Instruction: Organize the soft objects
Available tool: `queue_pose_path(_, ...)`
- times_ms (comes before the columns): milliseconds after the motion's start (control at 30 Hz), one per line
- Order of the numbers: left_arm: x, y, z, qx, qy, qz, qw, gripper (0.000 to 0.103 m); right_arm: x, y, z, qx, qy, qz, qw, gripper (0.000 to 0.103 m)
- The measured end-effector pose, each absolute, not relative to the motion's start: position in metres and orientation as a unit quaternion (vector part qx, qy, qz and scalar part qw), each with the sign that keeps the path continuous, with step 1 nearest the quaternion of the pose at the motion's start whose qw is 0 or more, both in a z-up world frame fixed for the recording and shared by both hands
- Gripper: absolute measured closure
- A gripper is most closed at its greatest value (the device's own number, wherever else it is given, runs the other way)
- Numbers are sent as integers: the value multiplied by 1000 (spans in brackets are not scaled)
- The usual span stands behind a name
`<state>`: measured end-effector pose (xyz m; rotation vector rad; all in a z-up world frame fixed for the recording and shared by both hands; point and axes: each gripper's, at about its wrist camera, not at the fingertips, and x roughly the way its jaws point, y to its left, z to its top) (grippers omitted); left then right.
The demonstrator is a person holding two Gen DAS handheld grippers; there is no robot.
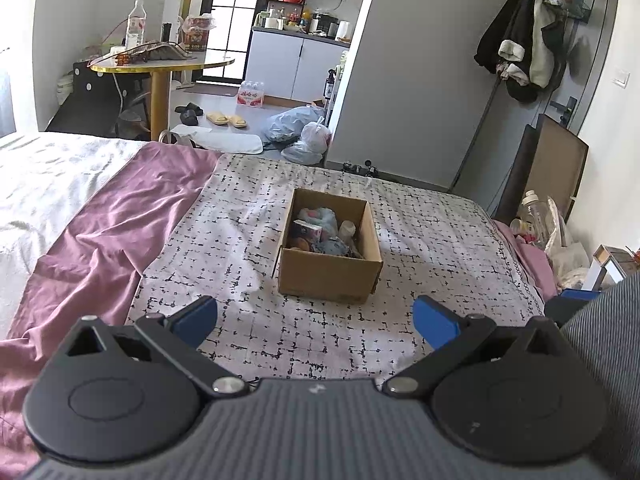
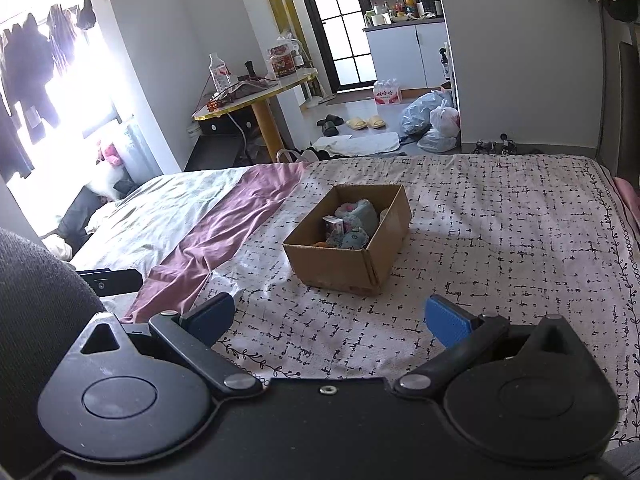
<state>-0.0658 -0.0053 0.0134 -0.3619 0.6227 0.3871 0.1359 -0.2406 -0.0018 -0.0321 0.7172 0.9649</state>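
Both tongs, left (image 1: 315,320) and right (image 2: 330,318), gape wide and empty; a hasty reach risks tipping the box (image 1: 329,246) on the soft bed (image 1: 248,240).

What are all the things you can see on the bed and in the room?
Cardboard box: one, brown, middle of the patterned bedspread, open.
Soft toys: several, blue-grey and pink, inside the box; exact count unclear.
Small carton: one, white and purple, in the box.
Sheet: one, purple, left of the bedspread.
Round table: one, gold-edged, beyond the bed.
Water bottle: one, clear, on the table.
Slippers: a pair, yellow, on the floor.
Left gripper: blue pads, open, empty.
Right gripper: blue pads, open, empty.
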Motion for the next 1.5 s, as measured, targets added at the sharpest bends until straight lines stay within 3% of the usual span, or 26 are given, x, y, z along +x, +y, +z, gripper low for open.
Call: queue_pose_path(1500, -66, -4, 11, -163, 293, 181, 925, 0, 135, -239, 0, -28, 335, 441, 832, 0)
